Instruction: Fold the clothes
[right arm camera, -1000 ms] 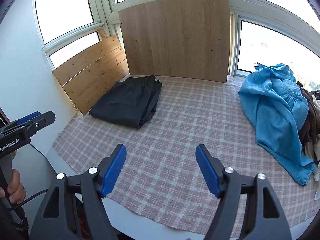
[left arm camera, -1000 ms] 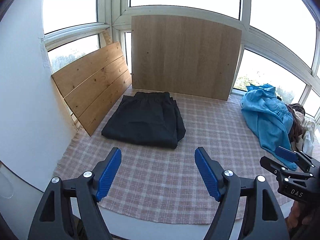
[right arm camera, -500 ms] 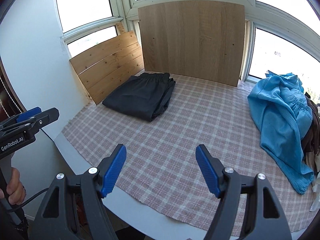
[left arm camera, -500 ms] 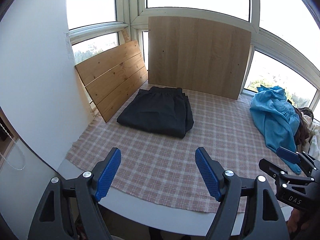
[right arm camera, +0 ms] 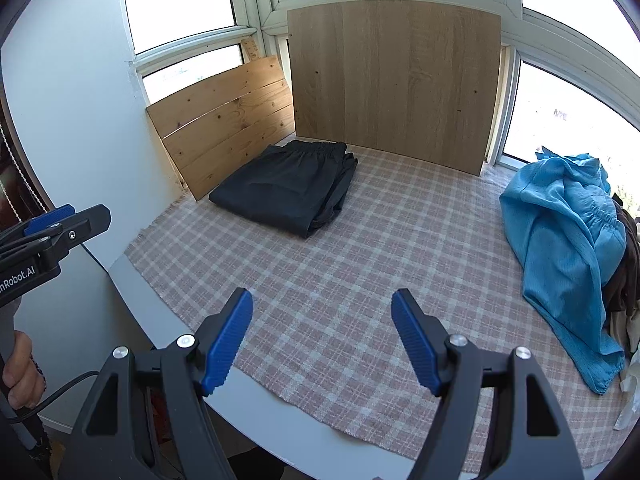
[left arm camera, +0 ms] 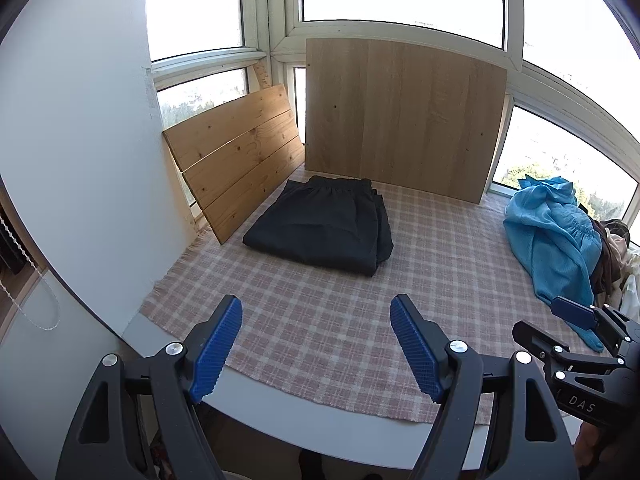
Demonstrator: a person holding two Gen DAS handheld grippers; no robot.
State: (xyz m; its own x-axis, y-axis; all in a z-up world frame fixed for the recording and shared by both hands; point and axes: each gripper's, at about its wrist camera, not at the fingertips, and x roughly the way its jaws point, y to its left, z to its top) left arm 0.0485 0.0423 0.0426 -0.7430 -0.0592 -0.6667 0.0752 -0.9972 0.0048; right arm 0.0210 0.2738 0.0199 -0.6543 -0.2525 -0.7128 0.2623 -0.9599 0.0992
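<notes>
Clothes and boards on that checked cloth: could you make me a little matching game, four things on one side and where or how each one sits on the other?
Things:
1. black shorts
2. blue garment
3. plank board
4. left gripper

States:
A. crumpled in a heap at the right edge
B. open, with nothing between its fingers
C. folded flat near the back left corner
D. leaning against the left window

Pairs: 1-C, 2-A, 3-D, 4-B
</notes>
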